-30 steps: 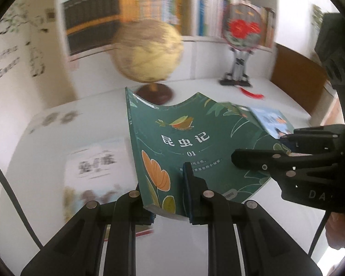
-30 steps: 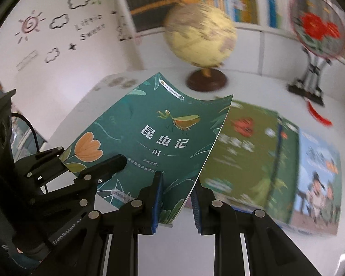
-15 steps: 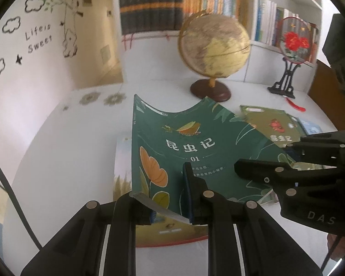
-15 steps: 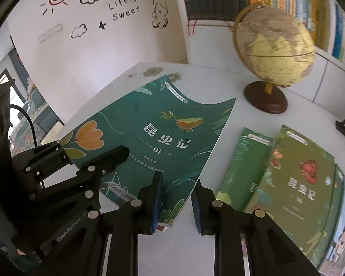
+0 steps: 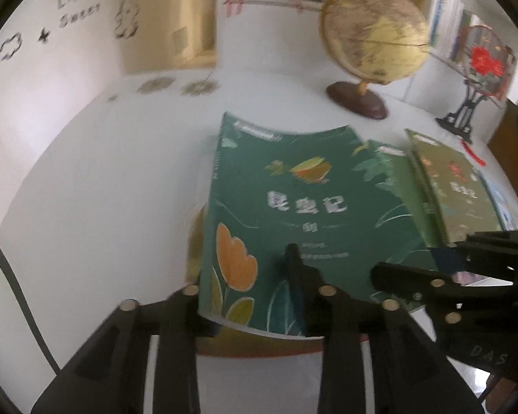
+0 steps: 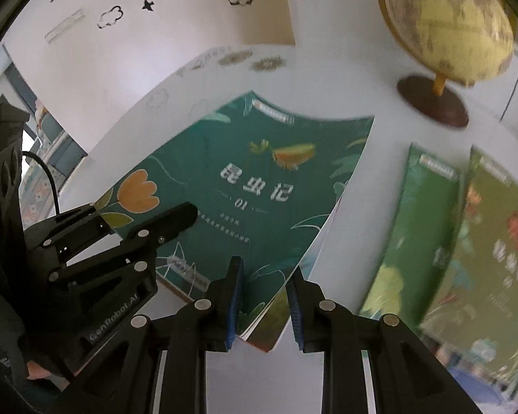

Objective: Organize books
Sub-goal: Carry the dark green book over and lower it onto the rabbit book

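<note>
With the left gripper [image 5: 248, 286] just opening, the dark green paperback book [image 5: 293, 207] stays pinched only by the right gripper [image 6: 264, 296] and could sag or slip askew at lower centre.

You have carried the dark green paperback with the orange flower [image 5: 293, 214] leftward across the white table [image 5: 96, 186], down onto another book [image 5: 259, 343] lying there. Your left gripper [image 5: 245, 276] has just been opening, the cover's near edge between its jaws.
</note>
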Demonstrator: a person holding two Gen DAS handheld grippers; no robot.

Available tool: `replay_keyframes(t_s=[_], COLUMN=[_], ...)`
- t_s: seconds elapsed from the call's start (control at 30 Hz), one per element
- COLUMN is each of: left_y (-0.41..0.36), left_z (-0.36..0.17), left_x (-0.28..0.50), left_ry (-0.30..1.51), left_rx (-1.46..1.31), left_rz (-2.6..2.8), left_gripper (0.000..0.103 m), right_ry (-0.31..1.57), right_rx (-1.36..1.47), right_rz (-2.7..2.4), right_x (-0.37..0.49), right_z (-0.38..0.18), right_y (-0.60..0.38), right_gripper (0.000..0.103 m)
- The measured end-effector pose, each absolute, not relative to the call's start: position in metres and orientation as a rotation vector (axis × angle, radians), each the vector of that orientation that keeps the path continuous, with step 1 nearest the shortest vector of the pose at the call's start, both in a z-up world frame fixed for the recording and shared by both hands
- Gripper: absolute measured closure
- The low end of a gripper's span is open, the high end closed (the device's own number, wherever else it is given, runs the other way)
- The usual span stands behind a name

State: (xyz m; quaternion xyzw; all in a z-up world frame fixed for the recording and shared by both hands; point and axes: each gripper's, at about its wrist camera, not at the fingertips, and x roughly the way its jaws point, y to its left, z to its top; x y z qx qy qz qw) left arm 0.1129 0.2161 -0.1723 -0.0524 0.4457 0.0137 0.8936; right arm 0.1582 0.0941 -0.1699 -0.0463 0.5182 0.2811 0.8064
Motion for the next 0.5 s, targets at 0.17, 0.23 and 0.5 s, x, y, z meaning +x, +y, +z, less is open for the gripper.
replay_keyframes(t_s=[0.17,0.23,0.5], left_y=[0.231,0.235,0.234], left_z=[-0.188,-0.188,-0.190], left_x=[0.105,0.103,0.105], left_ry=[0.968,0.968,0.980], left_rx=[-0.183,-0.206,-0.188], left_rz=[0.047,0.048,0.089], left_gripper=[0.071,0.071,0.065], right_ry=[1.142,1.144,1.133], right_rx=[-0.112,-0.108,-0.136], right_rz=[0.586,0.586,0.577], right_x=[0.159,0.161,0.159], right_z=[-0.187,-0.192,-0.190], right_y=[0.097,0.096,0.102], right_gripper=[0.079,0.079,0.078])
